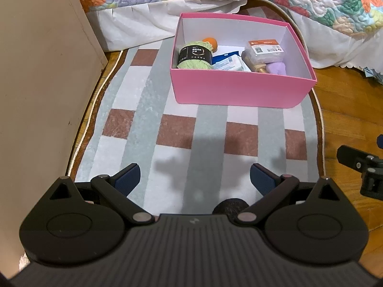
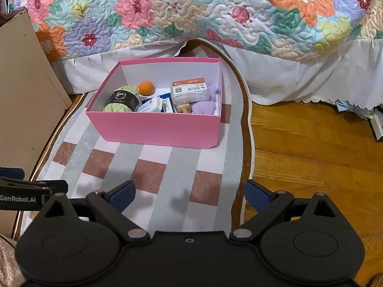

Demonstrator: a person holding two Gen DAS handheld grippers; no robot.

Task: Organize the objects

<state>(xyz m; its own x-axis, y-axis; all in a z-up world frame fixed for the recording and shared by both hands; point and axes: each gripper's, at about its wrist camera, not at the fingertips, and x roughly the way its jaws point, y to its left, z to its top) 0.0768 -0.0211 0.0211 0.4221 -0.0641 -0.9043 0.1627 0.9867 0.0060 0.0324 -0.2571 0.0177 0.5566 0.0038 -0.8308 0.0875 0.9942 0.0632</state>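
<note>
A pink box [image 1: 239, 91] [image 2: 155, 129] stands on a striped rug. Inside it lie a green yarn skein [image 1: 195, 58] [image 2: 122, 101], an orange ball [image 1: 210, 41] [image 2: 146, 88], a blue-and-white packet [image 1: 227, 62] [image 2: 153, 105], a clear case with an orange label [image 1: 263, 51] [image 2: 190, 91], a brass piece [image 1: 261, 69] [image 2: 184, 108] and a purple soft item [image 1: 277, 68] [image 2: 205, 106]. My left gripper [image 1: 195, 181] is open and empty above the rug, short of the box. My right gripper [image 2: 189, 195] is open and empty, also short of the box.
The rug [image 1: 167, 129] [image 2: 153, 162] lies on a wooden floor [image 2: 311, 148]. A bed with a floral quilt [image 2: 191, 12] stands behind the box. A beige cabinet panel [image 1: 36, 83] [image 2: 21, 95] stands at the left. A dark round object [image 1: 229, 206] lies under my left gripper.
</note>
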